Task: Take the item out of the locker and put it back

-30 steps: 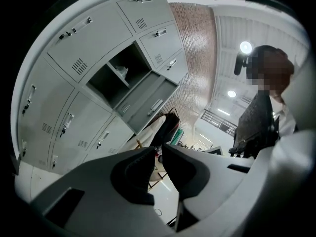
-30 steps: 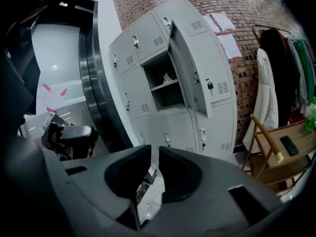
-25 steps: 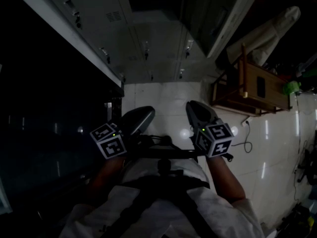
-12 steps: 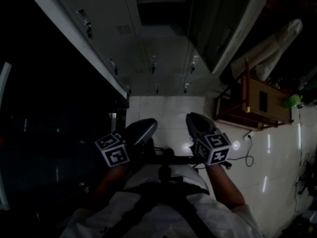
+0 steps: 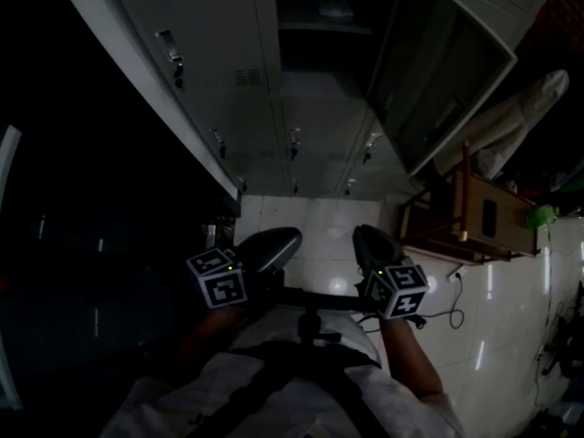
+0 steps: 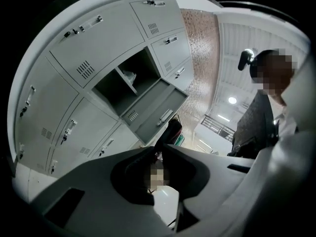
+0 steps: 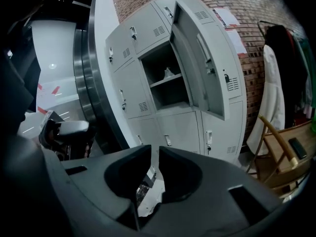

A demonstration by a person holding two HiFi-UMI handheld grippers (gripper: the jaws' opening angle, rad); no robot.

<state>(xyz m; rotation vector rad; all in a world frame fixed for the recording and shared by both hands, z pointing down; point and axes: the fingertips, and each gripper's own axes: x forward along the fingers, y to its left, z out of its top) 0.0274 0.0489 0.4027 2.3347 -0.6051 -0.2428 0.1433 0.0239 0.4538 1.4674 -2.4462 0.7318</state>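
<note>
I'm in what looks like a locker room: grey metal lockers [image 7: 182,127], brick wall [image 7: 266,9], hanging coats [image 7: 272,93], white tiled floor [image 5: 310,222].

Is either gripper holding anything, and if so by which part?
Nothing is held. Left gripper and right gripper are both empty, fingers nearly together; the item lies on the locker shelf.

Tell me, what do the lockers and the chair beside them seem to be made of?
Lockers: probably painted sheet metal, matte light grey; thin flat doors with pressed vent slots. Chair: apparently wood, brown with a slight sheen; slender curved slats.
</note>
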